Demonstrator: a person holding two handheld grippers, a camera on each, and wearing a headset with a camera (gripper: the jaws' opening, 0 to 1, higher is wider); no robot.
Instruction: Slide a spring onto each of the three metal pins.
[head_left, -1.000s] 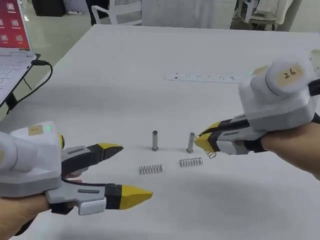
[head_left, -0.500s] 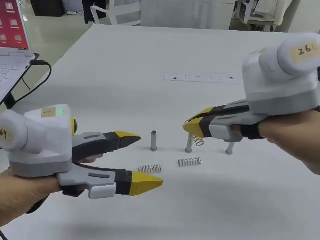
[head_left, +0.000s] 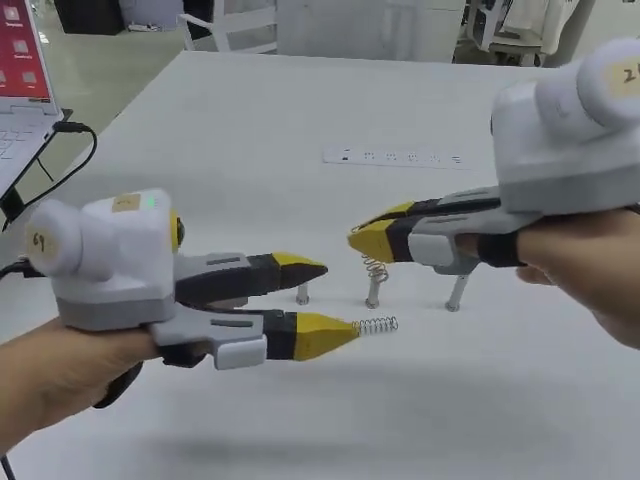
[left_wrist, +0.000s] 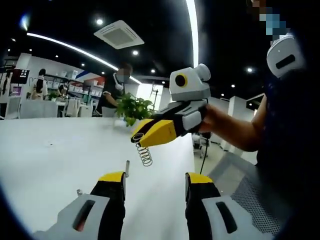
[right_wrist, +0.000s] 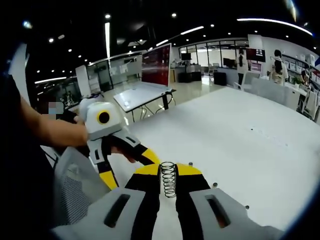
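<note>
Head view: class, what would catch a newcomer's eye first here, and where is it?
The right gripper, on the right, is shut on a small spring that dangles from its yellow tips near the middle pin of three. The left gripper sits low on the left, jaws open, with a second spring lying on the white table by its lower tip.

Left gripper (head_left: 338, 298) and right gripper (head_left: 355, 240): white housings, black jaws, yellow tips. Each spring (head_left: 378, 324) and pin (head_left: 372, 292): silver-grey metal. Tabletop (head_left: 250, 150): plain white. Laptop screen (head_left: 12, 60): red.

3 upright pins (head_left: 302, 294); 1 spring (head_left: 375, 268) dangles, another lies flat.
</note>
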